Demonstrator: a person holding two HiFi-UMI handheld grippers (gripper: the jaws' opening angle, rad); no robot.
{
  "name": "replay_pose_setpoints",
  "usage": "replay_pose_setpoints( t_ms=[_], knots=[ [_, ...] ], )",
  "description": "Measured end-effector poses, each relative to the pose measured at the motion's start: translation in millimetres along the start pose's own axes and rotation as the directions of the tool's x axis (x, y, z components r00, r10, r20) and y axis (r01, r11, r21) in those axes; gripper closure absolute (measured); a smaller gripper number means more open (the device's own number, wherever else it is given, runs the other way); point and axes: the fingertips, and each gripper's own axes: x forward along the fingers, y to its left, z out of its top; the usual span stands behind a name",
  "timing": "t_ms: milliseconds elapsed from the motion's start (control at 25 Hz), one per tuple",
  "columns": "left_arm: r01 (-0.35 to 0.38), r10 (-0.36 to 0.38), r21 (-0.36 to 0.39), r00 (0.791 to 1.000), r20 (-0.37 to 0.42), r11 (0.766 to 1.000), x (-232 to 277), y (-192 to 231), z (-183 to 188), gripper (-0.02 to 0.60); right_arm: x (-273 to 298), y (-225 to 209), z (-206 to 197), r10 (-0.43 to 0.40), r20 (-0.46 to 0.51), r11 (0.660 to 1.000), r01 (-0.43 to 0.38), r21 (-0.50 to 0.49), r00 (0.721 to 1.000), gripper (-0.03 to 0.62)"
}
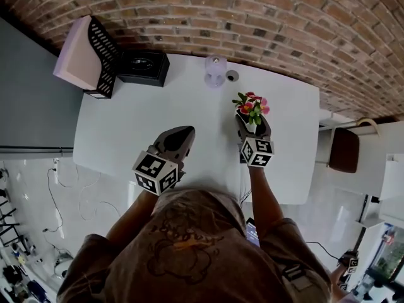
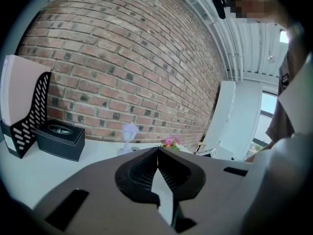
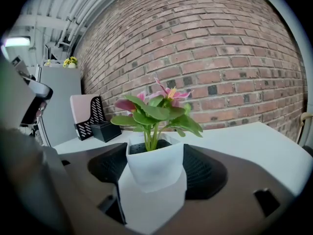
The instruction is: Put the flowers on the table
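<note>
The flowers (image 1: 252, 108), pink blooms over green leaves, stand in a small white pot (image 1: 251, 127). My right gripper (image 1: 253, 129) is shut on that pot over the right half of the white table (image 1: 120, 131). In the right gripper view the pot (image 3: 154, 168) fills the gap between the dark jaws, with the flowers (image 3: 157, 107) upright above it. Whether the pot touches the table is hidden. My left gripper (image 1: 182, 136) is shut and empty over the table's middle; its tips (image 2: 157, 152) meet, and the flowers (image 2: 169, 142) show small beyond them.
A black mesh file holder (image 1: 103, 55) with a pink folder and a black box (image 1: 144, 67) stand at the back left. A pale lavender lamp-like ornament (image 1: 215, 70) is at the back middle against the brick wall. A brown chair (image 1: 344, 149) stands off the table's right edge.
</note>
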Motion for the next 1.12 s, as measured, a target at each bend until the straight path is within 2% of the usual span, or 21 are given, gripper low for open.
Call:
replay_pose_setpoints(
  t_ms=[240, 640, 1120],
  knots=[
    [-0.013, 0.013, -0.005, 1.000, -0.027, 1.000, -1, 0, -8, 0.560, 12, -10, -10, -0.014, -0.014, 1.000, 0.014, -0.014, 1.000, 0.233],
    [-0.027, 0.026, -0.027, 0.999, -0.039, 0.999, 1, 0, -13, 0.560, 26, -12, -26, 0.001, -0.042, 0.999, -0.003, -0.050, 0.999, 0.233],
    [-0.033, 0.031, -0.052, 0.999, -0.044, 0.998, 8, 4, -16, 0.560, 29, -15, -38, -0.003, -0.078, 0.999, -0.001, -0.050, 0.997, 0.233]
  ],
)
